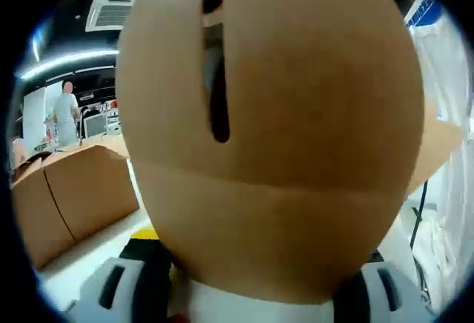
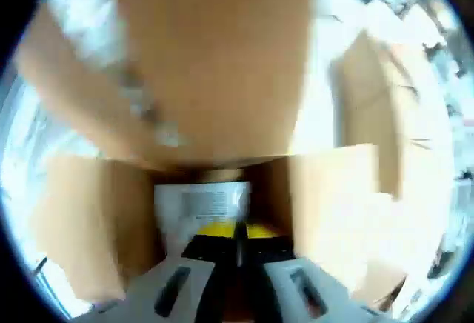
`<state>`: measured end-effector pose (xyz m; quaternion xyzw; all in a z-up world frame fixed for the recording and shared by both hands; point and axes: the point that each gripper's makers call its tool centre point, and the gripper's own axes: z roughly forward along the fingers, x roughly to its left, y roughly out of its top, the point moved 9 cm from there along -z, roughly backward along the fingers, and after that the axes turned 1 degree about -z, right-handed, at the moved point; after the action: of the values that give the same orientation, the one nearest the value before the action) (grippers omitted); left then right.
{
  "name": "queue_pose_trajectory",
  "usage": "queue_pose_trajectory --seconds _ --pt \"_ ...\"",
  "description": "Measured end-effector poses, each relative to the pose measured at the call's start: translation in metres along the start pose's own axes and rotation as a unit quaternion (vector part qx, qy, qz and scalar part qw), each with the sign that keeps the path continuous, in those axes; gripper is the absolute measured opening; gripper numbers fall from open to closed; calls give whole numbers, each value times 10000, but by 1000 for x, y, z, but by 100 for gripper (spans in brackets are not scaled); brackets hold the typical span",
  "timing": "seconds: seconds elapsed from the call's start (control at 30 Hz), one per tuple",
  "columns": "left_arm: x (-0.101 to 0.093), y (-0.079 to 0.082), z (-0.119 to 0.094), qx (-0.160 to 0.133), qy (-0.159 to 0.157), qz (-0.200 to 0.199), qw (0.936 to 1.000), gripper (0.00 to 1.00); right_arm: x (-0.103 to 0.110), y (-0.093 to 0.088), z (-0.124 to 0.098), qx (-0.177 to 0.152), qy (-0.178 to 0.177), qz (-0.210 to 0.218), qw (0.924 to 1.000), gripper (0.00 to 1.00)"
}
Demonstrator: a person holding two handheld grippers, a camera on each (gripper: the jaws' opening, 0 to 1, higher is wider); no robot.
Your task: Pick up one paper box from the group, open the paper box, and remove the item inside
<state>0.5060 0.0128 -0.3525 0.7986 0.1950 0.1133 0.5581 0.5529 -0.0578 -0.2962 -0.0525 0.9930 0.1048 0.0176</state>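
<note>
Looking along my left gripper [image 1: 244, 293], I see the paper box [image 1: 281, 130] pressed right up against the lens, its brown face creased across and cut by a dark slot [image 1: 217, 78]. The jaws sit at either side of its lower edge and seem to clamp it, though the contact itself is hidden. Beyond it, larger cardboard cartons [image 1: 70, 190] stand on a white surface, with a person [image 1: 65, 112] far behind. In the right gripper view, blurred, the box [image 2: 207, 64] stands open, flaps spread, a white-and-yellow item [image 2: 211, 212] inside. My right gripper [image 2: 235, 282] has jaws almost together; gripping or not, I cannot tell.
</note>
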Motion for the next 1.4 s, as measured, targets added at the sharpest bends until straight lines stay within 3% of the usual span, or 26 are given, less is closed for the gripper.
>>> queue_pose_trajectory --seconds 0.03,0.17,0.37,0.67,0.9,1.27,1.33,1.4 --pt "0 -1 0 19 9 -4 10000 89 2 0 0 -7 -39 -312 9995 3" --pt "1 -1 0 8 -11 -6 10000 89 11 1 -4 68 333 -142 9993 21" --pt "3 0 0 -31 34 13 10000 88 14 3 -7 34 736 87 9972 33" --pt "6 0 -1 -29 19 -12 10000 88 11 4 -24 -73 741 209 9970 27" --pt "7 -1 -3 -34 26 -19 10000 87 10 6 -41 -350 760 364 9958 19" --pt "4 -3 -6 -43 33 -21 10000 86 19 6 -54 -656 923 406 9927 15" --pt "3 -3 -6 -42 13 -15 10000 85 21 6 -55 -640 990 443 9920 15" --pt "2 -3 -7 -45 11 -17 10000 83 30 8 -59 -732 1280 563 9875 7"
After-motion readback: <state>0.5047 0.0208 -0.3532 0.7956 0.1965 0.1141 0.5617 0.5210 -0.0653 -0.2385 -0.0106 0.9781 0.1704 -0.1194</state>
